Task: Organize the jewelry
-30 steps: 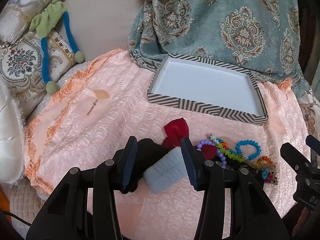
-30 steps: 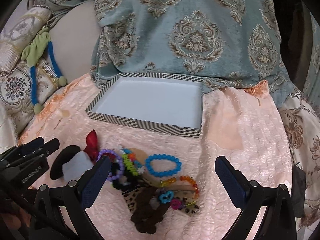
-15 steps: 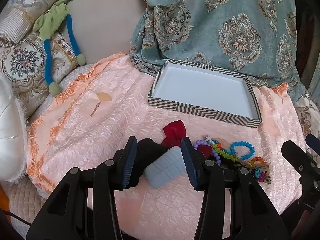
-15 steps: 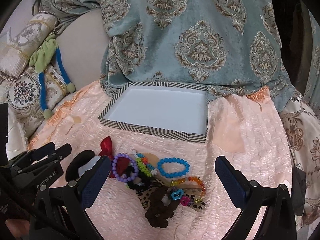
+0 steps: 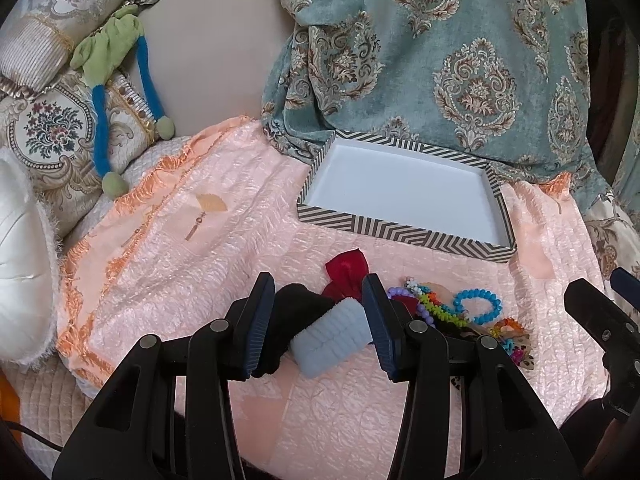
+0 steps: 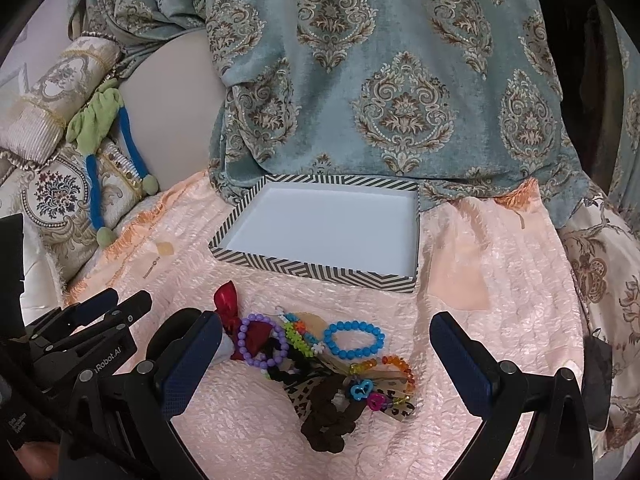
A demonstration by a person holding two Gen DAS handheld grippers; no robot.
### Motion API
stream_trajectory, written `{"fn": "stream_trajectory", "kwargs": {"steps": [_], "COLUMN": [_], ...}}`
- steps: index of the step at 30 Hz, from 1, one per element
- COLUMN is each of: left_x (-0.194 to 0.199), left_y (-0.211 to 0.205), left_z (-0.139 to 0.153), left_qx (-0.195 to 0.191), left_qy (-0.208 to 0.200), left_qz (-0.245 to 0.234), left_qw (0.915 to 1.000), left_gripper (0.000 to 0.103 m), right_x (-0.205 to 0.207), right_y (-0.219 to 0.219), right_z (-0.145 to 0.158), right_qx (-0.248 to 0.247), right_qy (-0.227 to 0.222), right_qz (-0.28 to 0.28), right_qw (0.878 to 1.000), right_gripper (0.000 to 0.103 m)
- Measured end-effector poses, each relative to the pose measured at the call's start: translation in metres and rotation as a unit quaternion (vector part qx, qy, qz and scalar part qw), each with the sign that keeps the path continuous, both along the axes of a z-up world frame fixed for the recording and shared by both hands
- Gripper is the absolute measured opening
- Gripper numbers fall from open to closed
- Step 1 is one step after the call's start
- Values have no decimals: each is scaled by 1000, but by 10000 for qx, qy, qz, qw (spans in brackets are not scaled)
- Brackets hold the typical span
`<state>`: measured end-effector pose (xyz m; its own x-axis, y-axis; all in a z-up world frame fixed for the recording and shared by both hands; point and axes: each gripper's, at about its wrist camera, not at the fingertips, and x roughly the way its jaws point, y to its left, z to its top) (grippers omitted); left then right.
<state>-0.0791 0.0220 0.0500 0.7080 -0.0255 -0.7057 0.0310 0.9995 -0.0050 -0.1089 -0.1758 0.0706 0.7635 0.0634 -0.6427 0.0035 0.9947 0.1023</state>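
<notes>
A white tray with a zigzag-striped rim [image 5: 404, 234] [image 6: 316, 270] lies empty on the pink cloth. In front of it is a pile of jewelry and hair ties: a blue bead bracelet [image 6: 354, 339] [image 5: 478, 306], a purple bead bracelet [image 6: 262, 340], a red bow [image 5: 346, 270] [image 6: 226, 306], a brown scrunchie [image 6: 330, 420]. My left gripper [image 5: 318, 326] is open, its jaws on either side of a pale blue scrunchie [image 5: 332, 338] and a black scrunchie [image 5: 292, 320]. My right gripper [image 6: 324, 364] is wide open above the pile, holding nothing.
A teal patterned blanket [image 6: 380, 80] drapes behind the tray. Embroidered cushions [image 5: 52, 136] and a green and blue plush toy [image 5: 112, 52] lie at the left. The pink cloth [image 6: 500, 280] extends to the right of the tray. A white cushion [image 5: 20, 260] sits at far left.
Both grippers have drawn back and up a little, so the tray and pile sit slightly farther off. The left jaws stay open around the pale blue scrunchie.
</notes>
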Motion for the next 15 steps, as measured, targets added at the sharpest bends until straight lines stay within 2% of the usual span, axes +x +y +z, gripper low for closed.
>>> {"fn": "stream_trajectory", "kwargs": {"steps": [15], "left_x": [2], "left_y": [-2], "left_z": [2], "left_qx": [-27], "left_qy": [41], "left_qz": [-83], "left_qw": [10000], "left_gripper": [45], "right_x": [2], "right_y": [-3], "right_z": [0], "right_qx": [31], "right_qy": [34], "right_qz": [-11], "right_qw": [10000], "right_gripper": [103]}}
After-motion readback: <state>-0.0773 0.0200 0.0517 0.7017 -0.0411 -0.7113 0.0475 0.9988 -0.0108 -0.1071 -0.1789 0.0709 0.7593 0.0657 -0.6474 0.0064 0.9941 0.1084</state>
